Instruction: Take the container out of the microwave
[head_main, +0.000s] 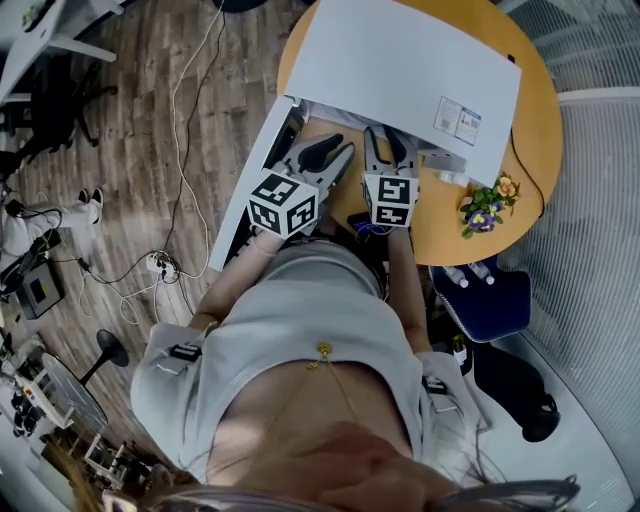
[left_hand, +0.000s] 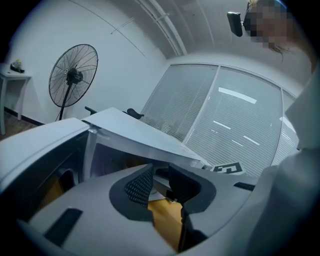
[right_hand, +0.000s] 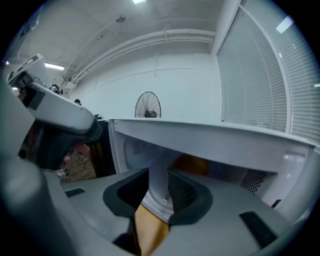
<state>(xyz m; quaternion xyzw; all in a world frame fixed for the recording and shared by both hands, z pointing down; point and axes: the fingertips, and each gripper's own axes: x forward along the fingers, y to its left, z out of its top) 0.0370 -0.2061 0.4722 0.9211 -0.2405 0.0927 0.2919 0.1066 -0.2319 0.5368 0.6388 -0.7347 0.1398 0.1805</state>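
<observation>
A white microwave (head_main: 400, 70) stands on a round wooden table (head_main: 535, 120) with its door (head_main: 255, 180) swung open to the left. Both grippers sit side by side at the mouth of its cavity. My left gripper (head_main: 330, 155) (left_hand: 161, 182) is open, nothing between its pads. My right gripper (head_main: 390, 140) (right_hand: 159, 187) is open too; the cavity's white front rim (right_hand: 156, 200) shows through its gap. In the right gripper view an amber shape (right_hand: 192, 164) sits deep in the cavity; I cannot tell whether it is the container. From the head view the cavity's inside is hidden.
A small bunch of flowers (head_main: 487, 207) lies on the table right of the grippers. A blue chair (head_main: 490, 295) stands at the table's near right. Cables (head_main: 160, 265) run over the wooden floor at left. A standing fan (left_hand: 73, 75) is behind the microwave.
</observation>
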